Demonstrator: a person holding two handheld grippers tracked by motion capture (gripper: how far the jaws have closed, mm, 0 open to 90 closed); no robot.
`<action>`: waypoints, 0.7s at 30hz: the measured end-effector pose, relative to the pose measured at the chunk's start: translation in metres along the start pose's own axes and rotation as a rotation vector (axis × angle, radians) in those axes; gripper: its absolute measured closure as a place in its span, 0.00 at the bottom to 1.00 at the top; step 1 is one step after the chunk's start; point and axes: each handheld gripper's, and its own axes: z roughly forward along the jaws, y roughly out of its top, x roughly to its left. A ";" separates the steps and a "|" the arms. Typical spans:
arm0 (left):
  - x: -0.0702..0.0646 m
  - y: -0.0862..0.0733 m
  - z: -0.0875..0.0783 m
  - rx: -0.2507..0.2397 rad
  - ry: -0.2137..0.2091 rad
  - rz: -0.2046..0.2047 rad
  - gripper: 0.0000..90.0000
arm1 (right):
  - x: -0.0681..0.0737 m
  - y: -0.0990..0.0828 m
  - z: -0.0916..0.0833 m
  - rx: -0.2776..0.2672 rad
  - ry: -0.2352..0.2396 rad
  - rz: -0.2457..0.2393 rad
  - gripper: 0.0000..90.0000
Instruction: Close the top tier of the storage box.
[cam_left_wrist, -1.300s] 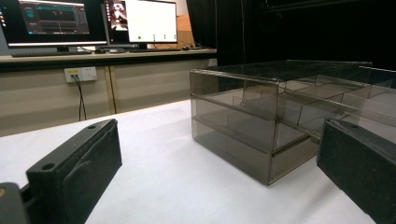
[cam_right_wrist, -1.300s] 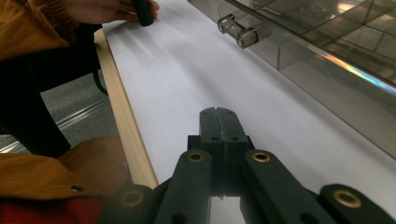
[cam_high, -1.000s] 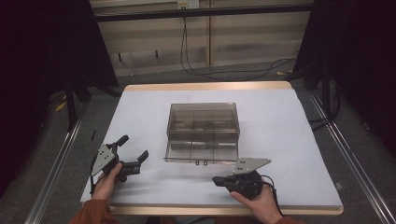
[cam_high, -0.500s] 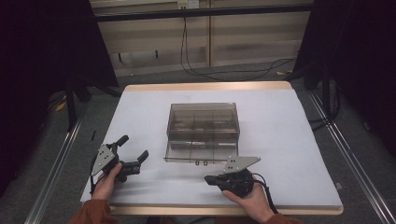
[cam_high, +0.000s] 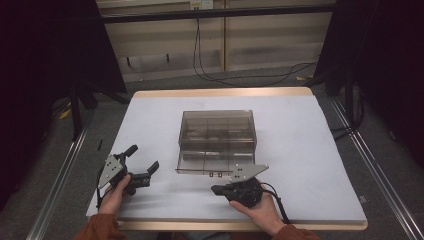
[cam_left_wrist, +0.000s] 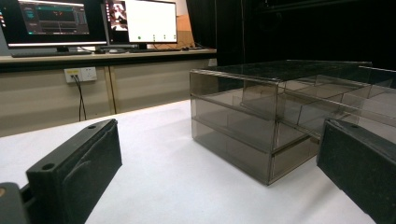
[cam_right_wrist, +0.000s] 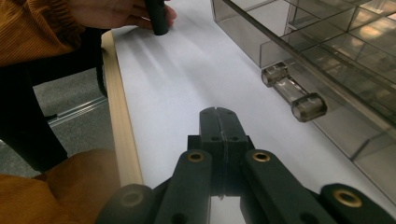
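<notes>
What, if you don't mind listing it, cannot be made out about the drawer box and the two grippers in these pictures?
- Drawer box: contents unreadable in the high view, too small behind smoky walls.
- Its far right side: cut off by the left gripper view's edge.
- Drawer handle: the right gripper view cannot settle its distance from the shut right gripper.
- Left gripper: fingertips cut off in its own view.
</notes>
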 end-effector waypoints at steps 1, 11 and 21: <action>0.000 0.000 0.000 0.000 0.000 0.000 0.00 | 0.000 0.000 0.001 0.000 -0.002 -0.001 1.00; 0.000 0.000 0.000 0.001 0.000 0.000 0.00 | -0.005 0.004 0.003 -0.010 -0.039 0.012 1.00; -0.001 0.000 0.000 -0.003 0.000 -0.005 0.00 | -0.011 0.006 -0.003 -0.022 -0.090 0.023 1.00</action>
